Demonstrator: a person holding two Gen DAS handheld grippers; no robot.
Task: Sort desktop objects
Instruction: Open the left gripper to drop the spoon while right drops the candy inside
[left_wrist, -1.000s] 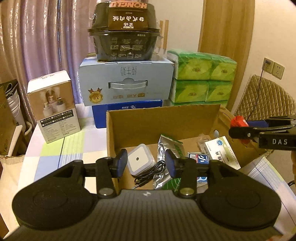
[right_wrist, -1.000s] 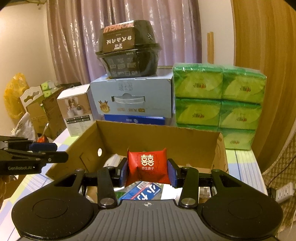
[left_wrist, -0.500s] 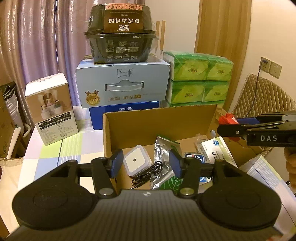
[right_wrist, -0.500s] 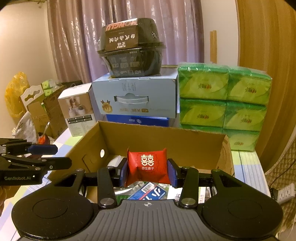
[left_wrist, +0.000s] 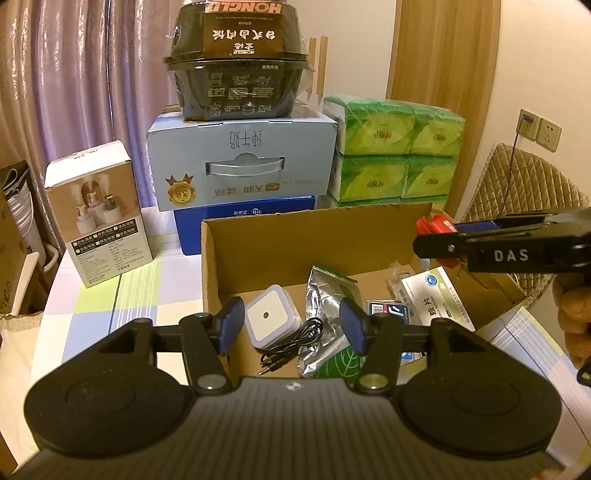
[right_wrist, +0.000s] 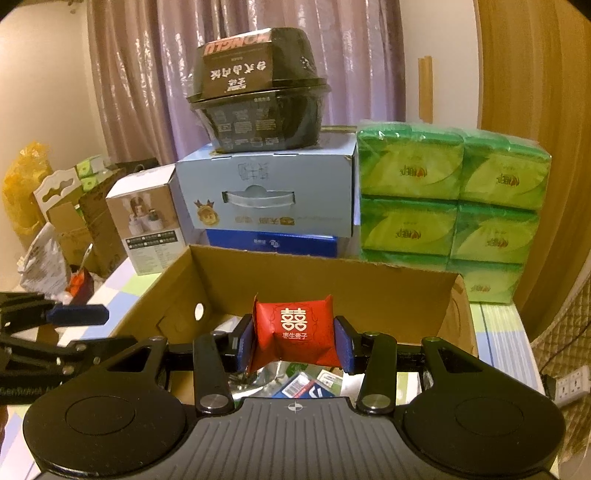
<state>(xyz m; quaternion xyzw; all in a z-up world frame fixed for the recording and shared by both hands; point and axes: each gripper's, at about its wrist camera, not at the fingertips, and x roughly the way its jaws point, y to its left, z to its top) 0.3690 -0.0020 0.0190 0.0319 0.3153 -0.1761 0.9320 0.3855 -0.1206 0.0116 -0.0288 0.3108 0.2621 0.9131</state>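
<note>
My right gripper (right_wrist: 294, 345) clamps the small red foil packet (right_wrist: 295, 332) above the open brown cardboard box (right_wrist: 332, 284); my left gripper (left_wrist: 291, 325) hovers wide, empty; next, I judge: release into box.

The right gripper (right_wrist: 294, 341) clamps a small red packet (right_wrist: 295, 328) between its blue pads (right_wrist: 342, 345), holding it upright above the open cardboard box (right_wrist: 332, 286). Beneath the packet, inside the box, lie a silver foil pouch (right_wrist: 255, 380) and a blue-and-white carton (right_wrist: 304, 386). At nine o'clock the left gripper (right_wrist: 70, 321) reaches in, one blue-tipped finger (right_wrist: 77, 314) over the box's left edge. At twelve o'clock a black bowl-shaped container (right_wrist: 258, 92) sits on a pale blue carry box (right_wrist: 266, 192). Green tissue packs (right_wrist: 450, 206) are stacked at two o'clock. A white product box (right_wrist: 147, 221) stands at ten o'clock before purple curtains (right_wrist: 147, 74).
</note>
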